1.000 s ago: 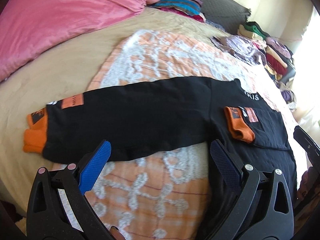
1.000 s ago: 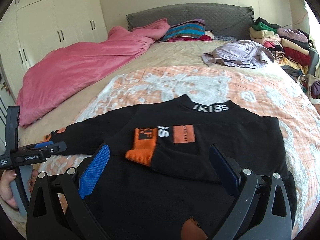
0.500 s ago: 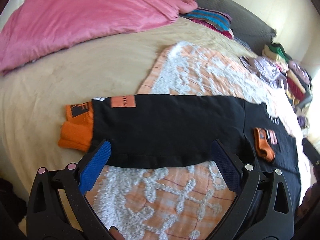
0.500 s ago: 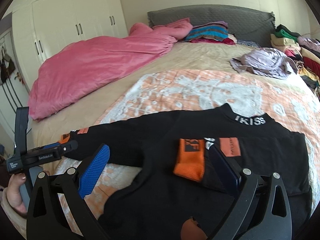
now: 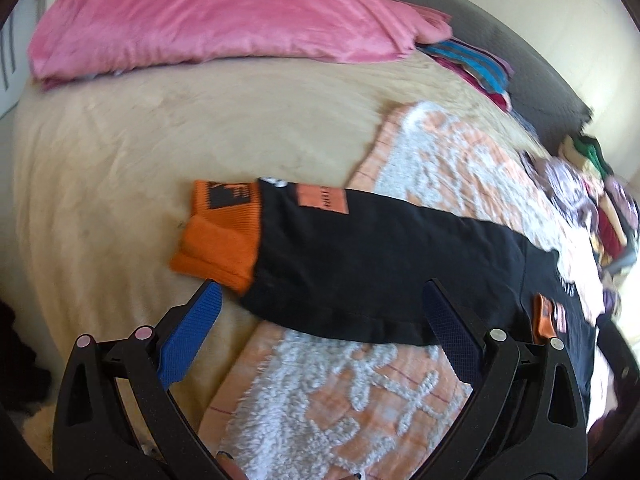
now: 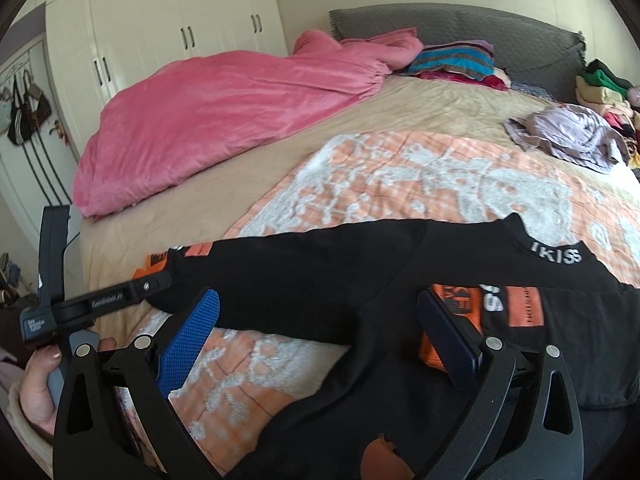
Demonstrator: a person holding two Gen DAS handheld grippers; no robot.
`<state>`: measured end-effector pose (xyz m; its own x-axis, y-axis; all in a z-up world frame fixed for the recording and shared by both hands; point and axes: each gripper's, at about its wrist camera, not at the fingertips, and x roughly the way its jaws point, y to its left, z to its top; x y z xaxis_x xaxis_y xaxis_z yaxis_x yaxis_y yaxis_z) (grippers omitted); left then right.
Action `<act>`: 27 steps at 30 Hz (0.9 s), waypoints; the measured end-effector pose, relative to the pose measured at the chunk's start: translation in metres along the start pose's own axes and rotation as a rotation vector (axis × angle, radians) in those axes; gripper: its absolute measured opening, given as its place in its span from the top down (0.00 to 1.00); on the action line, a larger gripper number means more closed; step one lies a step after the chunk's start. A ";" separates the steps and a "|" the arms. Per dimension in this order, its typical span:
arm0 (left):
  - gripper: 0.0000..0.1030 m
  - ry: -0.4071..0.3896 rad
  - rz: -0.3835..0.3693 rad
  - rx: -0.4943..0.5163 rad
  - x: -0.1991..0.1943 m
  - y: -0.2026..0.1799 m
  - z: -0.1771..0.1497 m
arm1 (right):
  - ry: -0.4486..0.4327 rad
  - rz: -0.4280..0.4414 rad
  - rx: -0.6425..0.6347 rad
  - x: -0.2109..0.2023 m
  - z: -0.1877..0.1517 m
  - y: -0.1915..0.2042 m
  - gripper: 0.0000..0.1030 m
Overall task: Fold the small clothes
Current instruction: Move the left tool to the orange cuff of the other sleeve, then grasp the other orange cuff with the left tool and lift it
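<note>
- Black sweater (image 6: 360, 276) lies flat on the orange-and-white blanket (image 6: 420, 176) on the bed (image 5: 140, 152); white collar lettering at 2 o'clock in the right wrist view.
- One sleeve (image 5: 380, 256) stretched straight out toward 9 o'clock, its orange cuff (image 5: 218, 232) off the blanket on the beige bedspread.
- Other sleeve folded across the chest, its orange cuff (image 6: 452, 300) partly hidden behind the right gripper's finger.
- Left gripper (image 5: 320, 300) spread wide, nothing between the fingers; blue pad tip just beside the outstretched cuff at 7 o'clock, contact hard to tell, frame motion-blurred.
- Right gripper (image 6: 320, 312) also spread wide, empty, above the sweater's armpit area; whether the pads touch cloth can't be told.
- Sweater's lower hem cut off by gripper frames in both views; small orange patch (image 6: 380, 452) at 6 o'clock of the right wrist view half hidden, unclear what it is.
- Person's hand (image 6: 36, 388) holds the left gripper's handle at 8 o'clock in the right wrist view, mostly cut off by the edge.
- Pink duvet (image 6: 224, 112) bunched at 10 o'clock, striped pillow (image 6: 452, 62) at 1 o'clock by the grey headboard (image 6: 460, 26).
- Lilac garment (image 6: 568, 136) crumpled at 2 o'clock, clothes stack (image 6: 600, 92) behind it cut off by the frame edge.
- White wardrobe (image 6: 160, 28) at 11 o'clock; bags (image 6: 24, 112) hanging at 9 o'clock, too small for detail.
</note>
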<state>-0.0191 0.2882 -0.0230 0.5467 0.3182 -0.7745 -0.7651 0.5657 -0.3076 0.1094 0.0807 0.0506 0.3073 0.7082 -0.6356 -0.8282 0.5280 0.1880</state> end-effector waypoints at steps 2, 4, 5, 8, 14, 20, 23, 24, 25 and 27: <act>0.09 0.012 0.003 -0.049 0.005 0.008 -0.001 | 0.009 0.007 -0.011 0.004 -0.002 0.005 0.04; 0.09 0.030 0.005 -0.085 0.011 0.014 -0.002 | 0.021 0.011 -0.022 0.007 -0.006 0.008 0.04; 0.09 0.041 0.004 -0.102 0.014 0.016 -0.002 | 0.026 0.013 -0.024 0.008 -0.007 0.009 0.04; 0.09 0.059 -0.019 -0.160 0.022 0.025 -0.004 | 0.042 0.023 -0.014 0.012 -0.013 0.008 0.04; 0.09 -0.007 -0.044 -0.226 0.026 0.030 0.000 | 0.056 0.021 0.011 0.010 -0.021 -0.002 0.04; 0.55 -0.041 -0.046 -0.255 0.032 0.033 0.010 | 0.041 0.001 0.021 -0.008 -0.027 -0.017 0.04; 0.86 -0.025 -0.074 -0.280 0.039 0.038 0.013 | 0.031 -0.021 0.023 -0.021 -0.032 -0.027 0.04; 0.90 -0.028 -0.092 -0.290 0.038 0.039 0.013 | 0.030 -0.029 0.026 -0.025 -0.034 -0.031 0.04; 0.90 -0.031 -0.112 -0.293 0.036 0.040 0.013 | 0.026 -0.040 0.033 -0.030 -0.037 -0.037 0.04; 0.91 -0.049 -0.160 -0.282 0.029 0.036 0.013 | 0.018 -0.058 0.050 -0.038 -0.043 -0.047 0.04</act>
<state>-0.0263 0.3281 -0.0492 0.6781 0.2823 -0.6786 -0.7285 0.3804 -0.5697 0.1169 0.0086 0.0341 0.3451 0.6672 -0.6600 -0.7846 0.5911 0.1873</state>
